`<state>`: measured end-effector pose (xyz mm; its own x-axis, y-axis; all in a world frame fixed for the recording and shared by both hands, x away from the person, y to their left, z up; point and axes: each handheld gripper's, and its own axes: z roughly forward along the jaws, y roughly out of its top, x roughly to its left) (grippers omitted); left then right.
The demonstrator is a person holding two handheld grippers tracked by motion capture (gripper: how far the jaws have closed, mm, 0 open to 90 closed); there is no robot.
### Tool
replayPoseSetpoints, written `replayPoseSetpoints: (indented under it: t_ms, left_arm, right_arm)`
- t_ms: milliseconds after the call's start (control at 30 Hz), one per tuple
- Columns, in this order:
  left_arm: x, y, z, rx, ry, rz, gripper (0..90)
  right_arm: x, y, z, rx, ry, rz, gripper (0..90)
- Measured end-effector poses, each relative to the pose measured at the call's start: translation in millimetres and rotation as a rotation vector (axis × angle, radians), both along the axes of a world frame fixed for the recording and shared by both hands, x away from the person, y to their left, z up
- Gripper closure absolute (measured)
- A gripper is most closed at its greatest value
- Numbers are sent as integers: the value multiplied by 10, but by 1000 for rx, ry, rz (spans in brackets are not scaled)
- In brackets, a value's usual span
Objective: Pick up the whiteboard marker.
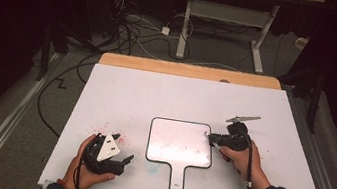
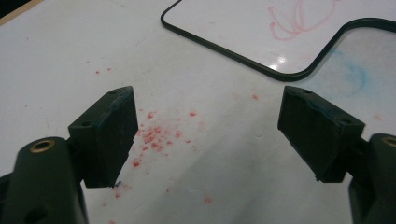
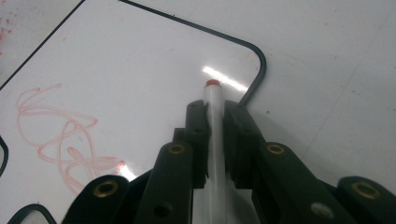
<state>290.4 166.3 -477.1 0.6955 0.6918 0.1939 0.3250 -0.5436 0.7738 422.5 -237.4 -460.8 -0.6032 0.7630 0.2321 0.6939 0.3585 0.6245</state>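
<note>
A small whiteboard (image 1: 179, 149) with a dark rim and a short handle lies flat near the front middle of the white table (image 1: 131, 94), its handle pointing toward the person. The right gripper (image 1: 211, 137) sits just at the board's right edge, its jaws pressed together on a white marker (image 3: 214, 126). In the right gripper view the marker runs up between the two black jaws, and its red tip pokes out beyond them above the board's rounded corner; whether the tip touches the surface is hard to tell. A faint red scribble (image 3: 65, 135) marks the board to the left of that marker.

The left gripper (image 1: 116, 160) rests in the person's left hand (image 1: 87, 171) at the front left of the table, well apart from the board's left edge. Its jaws are spread wide with nothing between them. In the left gripper view, red specks (image 2: 156, 135) dot the table between and beyond the jaws, and a pale blue smudge (image 2: 352, 77) shows beside the board's handle
</note>
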Motion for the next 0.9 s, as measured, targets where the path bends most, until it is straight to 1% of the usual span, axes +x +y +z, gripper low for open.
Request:
replayPoseSetpoints:
  t_ms: [67, 100, 133, 200, 267, 300, 333, 367, 433, 500, 533, 567, 600, 633, 667, 733, 767, 800, 833, 867, 900]
  left_arm:
    - [7, -4, 3, -8, 8, 0, 195]
    - [8, -8, 7, -24, 22, 2, 197]
    - [17, -12, 17, -43, 29, -1, 198]
    - [43, -42, 46, -78, 41, -13, 200]
    - [81, -105, 95, -116, 45, -29, 212]
    - [106, -143, 126, -142, 50, -42, 226]
    - [134, -189, 158, -165, 59, -52, 232]
    - [164, -241, 186, -190, 68, -60, 232]
    - [220, -368, 234, -231, 93, -95, 241]
    - [266, -525, 278, -254, 103, -139, 246]
    - [293, -609, 297, -267, 108, -157, 259]
    - [322, -697, 314, -279, 116, -172, 259]
    - [348, -786, 329, -293, 125, -189, 261]
    - [370, -873, 342, -307, 129, -205, 265]
    - [389, -955, 352, -317, 129, -216, 265]
    - [427, -1098, 357, -335, 137, -233, 273]
    - [450, -1155, 352, -348, 143, -239, 277]
    - [474, -1202, 342, -357, 153, -242, 303]
    - [496, -1245, 330, -361, 160, -236, 342]
    - [516, -1281, 318, -368, 167, -234, 342]
    - [535, -1313, 306, -382, 178, -237, 346]
  right_arm:
    - [-12, 9, 19, -3, -17, 2, 815]
    - [-26, 21, 36, -3, -30, 7, 815]
    - [-43, 30, 63, -2, -46, 12, 815]
    - [-83, 55, 127, 15, -72, 19, 815]
    - [-134, 84, 205, 22, -102, 33, 815]
    - [-194, 119, 284, 44, -134, 47, 815]
    - [-227, 143, 320, 56, -149, 56, 815]
    - [-227, 143, 320, 56, -149, 56, 815]
    - [-288, 193, 374, 86, -177, 76, 815]
    - [-358, 272, 399, 112, -199, 93, 815]
    - [-427, 367, 408, 126, -223, 117, 815]
    - [-427, 367, 408, 126, -223, 117, 815]
    - [-461, 413, 412, 133, -231, 126, 815]
    - [-522, 488, 417, 157, -249, 142, 815]
    - [-522, 488, 417, 157, -249, 142, 815]
    - [-579, 545, 421, 170, -265, 147, 815]
    - [-603, 561, 422, 184, -269, 148, 815]
    - [-623, 571, 424, 192, -278, 144, 815]
    - [-653, 575, 432, 214, -291, 128, 815]
    - [-653, 575, 432, 214, -291, 128, 815]
    - [-665, 570, 436, 222, -305, 119, 815]
